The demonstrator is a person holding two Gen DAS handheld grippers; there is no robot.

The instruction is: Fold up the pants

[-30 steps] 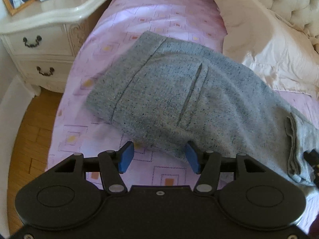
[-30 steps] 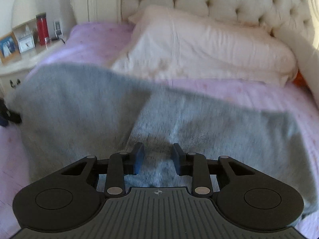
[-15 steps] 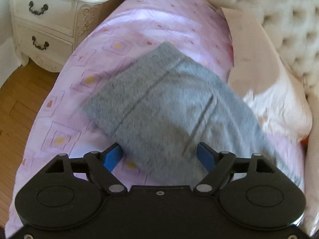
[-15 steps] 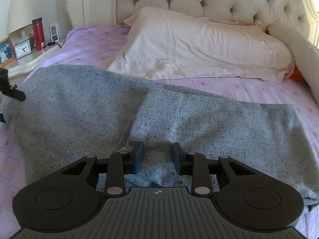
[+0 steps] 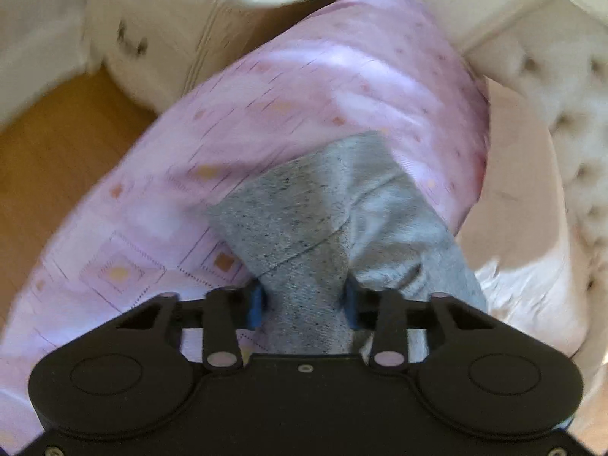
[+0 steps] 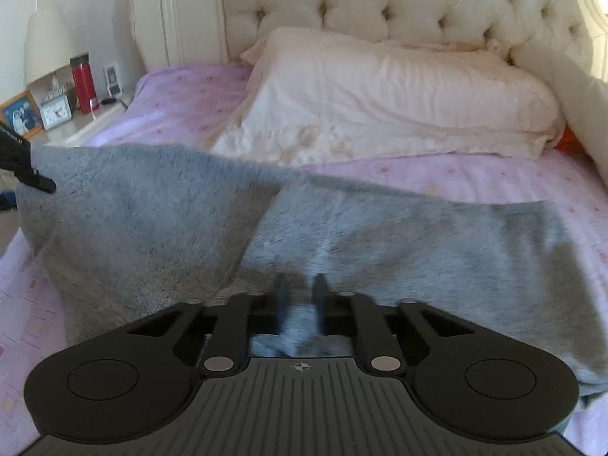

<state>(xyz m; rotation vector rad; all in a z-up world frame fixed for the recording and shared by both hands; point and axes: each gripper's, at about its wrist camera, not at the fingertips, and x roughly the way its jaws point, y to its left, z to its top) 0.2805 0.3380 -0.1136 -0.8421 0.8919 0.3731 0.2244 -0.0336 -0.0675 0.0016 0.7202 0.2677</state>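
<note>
On the bed (image 6: 475, 174), both jaws have just been closing and are now pinching the gray pants (image 6: 380, 235): left gripper (image 5: 304, 304), right gripper (image 6: 300, 296). Lifting evenly should keep the fold straight.

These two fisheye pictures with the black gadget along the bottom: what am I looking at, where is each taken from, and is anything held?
No robot here: a person holds a black two-finger gripper in each hand, with a camera on each looking forward along its fingers. One picture comes from the left gripper, the other from the right gripper. Both look at a bed with a pink patterned sheet, a cream pillow and a cream tufted headboard. Grey speckled knit pants lie across the sheet. Both grippers have just been closing, and each now pinches a bunch of the grey cloth between its pads. A cream nightstand beside the bed carries a red flask, a small clock and a framed photo.
</note>
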